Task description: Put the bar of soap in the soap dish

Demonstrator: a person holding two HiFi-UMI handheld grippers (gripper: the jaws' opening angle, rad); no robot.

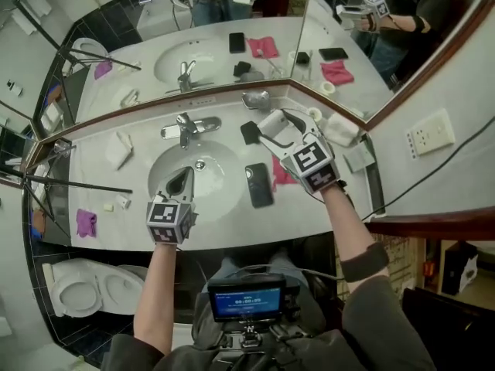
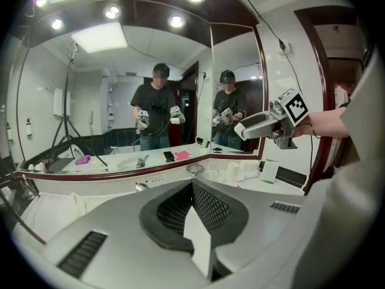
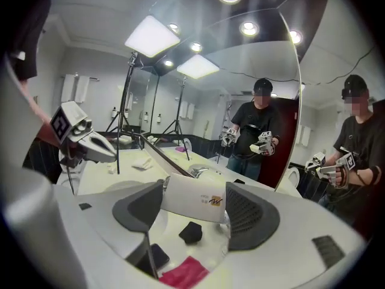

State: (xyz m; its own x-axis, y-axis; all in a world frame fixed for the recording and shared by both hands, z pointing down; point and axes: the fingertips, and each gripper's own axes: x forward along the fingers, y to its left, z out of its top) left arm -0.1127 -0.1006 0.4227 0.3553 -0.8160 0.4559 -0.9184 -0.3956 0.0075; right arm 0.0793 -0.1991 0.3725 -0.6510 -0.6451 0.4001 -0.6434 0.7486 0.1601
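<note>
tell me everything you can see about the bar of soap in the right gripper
The bar of soap is a flat white rectangular packet, paper or card by its look, with a small orange-and-dark logo near its right end. It sits crosswise, slightly tilted, between the right gripper's dark textured fingers, which press on its two ends. Nothing else touches it; it is held in the air above the white counter.

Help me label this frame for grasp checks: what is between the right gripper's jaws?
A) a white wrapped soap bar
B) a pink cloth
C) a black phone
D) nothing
A: in the right gripper view, the white wrapped soap bar is clamped between the pads of the right gripper; the black phone and pink cloth lie below it.
</note>
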